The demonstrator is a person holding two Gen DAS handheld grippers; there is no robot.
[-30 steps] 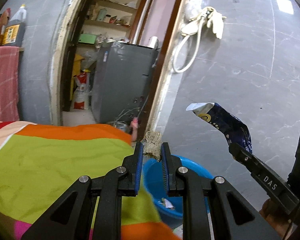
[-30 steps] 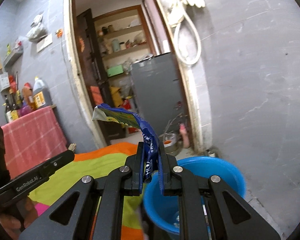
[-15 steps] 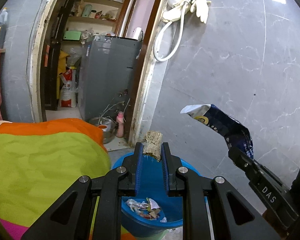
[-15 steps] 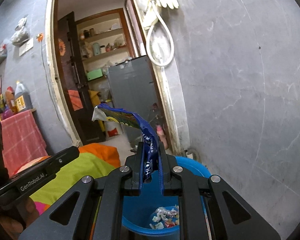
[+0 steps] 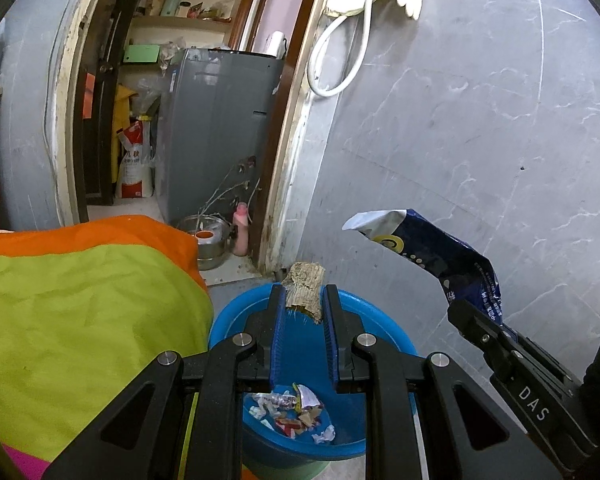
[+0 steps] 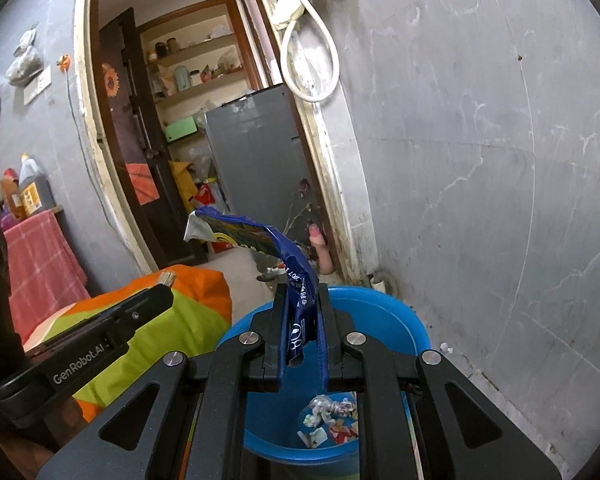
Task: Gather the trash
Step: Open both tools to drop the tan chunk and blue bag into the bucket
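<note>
A crumpled dark blue foil snack wrapper (image 6: 296,276) sits clamped in the right claw (image 6: 300,320), above the round blue plastic basin (image 6: 384,320). The left claw (image 5: 302,316) is closed on a brown, fibrous scrap of husk-like material (image 5: 305,292), also over the basin's rim. Small crumpled paper and wrapper scraps (image 5: 292,408) lie on the basin's bottom. Just left of the basin lies an orange and lime-green blanket (image 5: 80,300). Behind stand a grey marbled wall (image 5: 480,120) and an open doorway with a grey cabinet (image 5: 216,128).
</note>
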